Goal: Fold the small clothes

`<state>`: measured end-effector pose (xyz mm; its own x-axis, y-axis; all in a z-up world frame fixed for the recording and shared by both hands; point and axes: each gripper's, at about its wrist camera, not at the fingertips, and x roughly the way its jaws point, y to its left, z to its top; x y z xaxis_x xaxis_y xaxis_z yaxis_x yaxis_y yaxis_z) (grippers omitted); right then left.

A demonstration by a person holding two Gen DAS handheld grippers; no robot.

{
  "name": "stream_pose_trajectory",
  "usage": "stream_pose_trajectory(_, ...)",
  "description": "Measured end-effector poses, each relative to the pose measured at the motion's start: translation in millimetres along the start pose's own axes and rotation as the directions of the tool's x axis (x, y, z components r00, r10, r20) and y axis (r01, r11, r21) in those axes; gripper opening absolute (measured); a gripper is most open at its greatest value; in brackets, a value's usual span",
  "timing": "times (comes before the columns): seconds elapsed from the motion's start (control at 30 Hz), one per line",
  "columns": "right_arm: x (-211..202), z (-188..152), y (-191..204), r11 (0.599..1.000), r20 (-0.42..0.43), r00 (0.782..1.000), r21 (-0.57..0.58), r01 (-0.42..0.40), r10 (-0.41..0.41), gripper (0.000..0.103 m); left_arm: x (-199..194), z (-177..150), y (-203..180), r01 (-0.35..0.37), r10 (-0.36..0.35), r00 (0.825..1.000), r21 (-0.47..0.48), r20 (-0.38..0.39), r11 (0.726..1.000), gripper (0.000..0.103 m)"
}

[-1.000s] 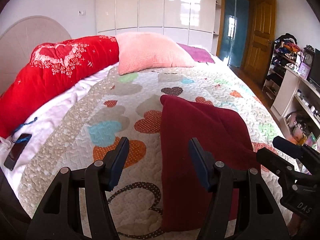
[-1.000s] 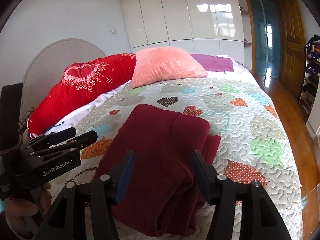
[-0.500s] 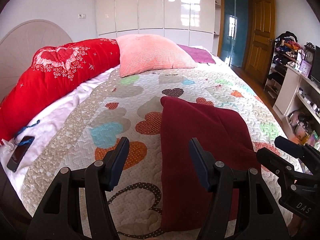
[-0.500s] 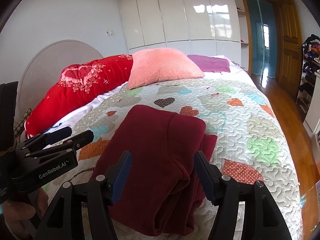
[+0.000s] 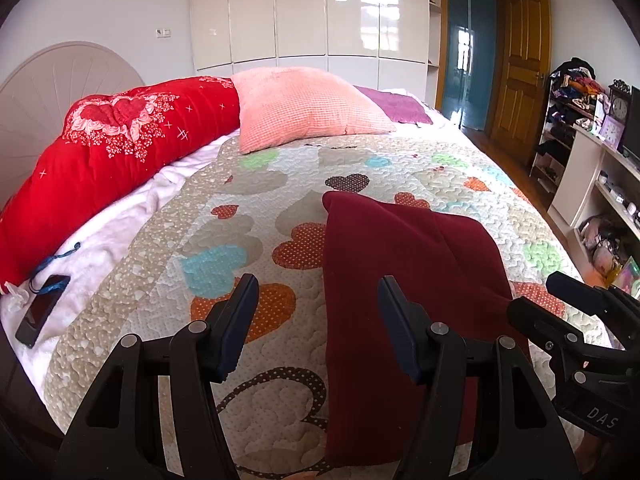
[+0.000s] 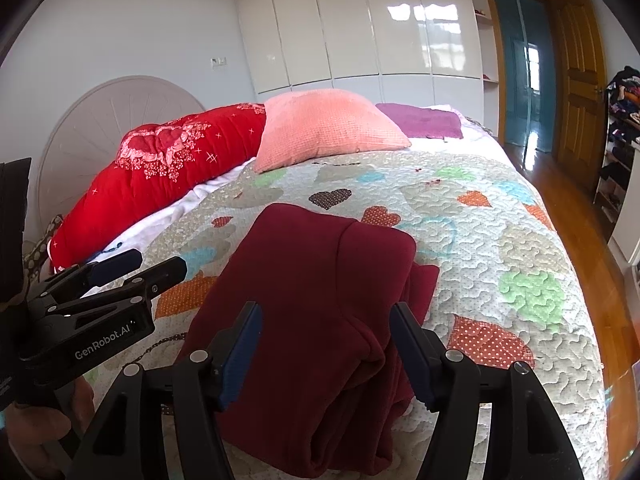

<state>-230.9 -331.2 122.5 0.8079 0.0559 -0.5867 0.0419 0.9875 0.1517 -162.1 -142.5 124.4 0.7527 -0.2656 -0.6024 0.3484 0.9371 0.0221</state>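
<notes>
Maroon garment [image 6: 312, 320] lay folded on heart-print quilt [image 6: 500, 240], roughly 12 o'clock from right gripper [image 6: 326, 344]. Both grippers hung above it, jaws apart, nothing held; left gripper [image 5: 314, 320] too. Risk, imo: sloppy layers at 3 o'clock edge could slide apart if grabbed unevenly.

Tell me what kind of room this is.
A home bedroom, most likely: a bed with a heart-patterned quilt, a pink pillow by a rounded headboard, and glossy white wardrobe doors behind.
</notes>
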Motion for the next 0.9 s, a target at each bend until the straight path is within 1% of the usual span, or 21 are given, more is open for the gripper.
stream_pose_trajectory(0.53,10,0,1,1.0,-0.02,1.0,0.0,-0.014,0.014,0.064,4,0,1,0.003,-0.003,1.0,0.002,-0.004,1.0,0.062)
stream_pose_trajectory(0.8,14,-2,-1,1.0,-0.03,0.999,0.002,-0.02,0.02,0.065,6,0,5,0.006,-0.006,0.999,0.0,0.036,1.0,0.062)
stream_pose_trajectory(0.9,16,-3,-3,1.0,-0.036,0.999,0.006,-0.02,0.02,0.065,10,0,9,0.013,-0.012,1.0,-0.006,0.02,1.0,0.062)
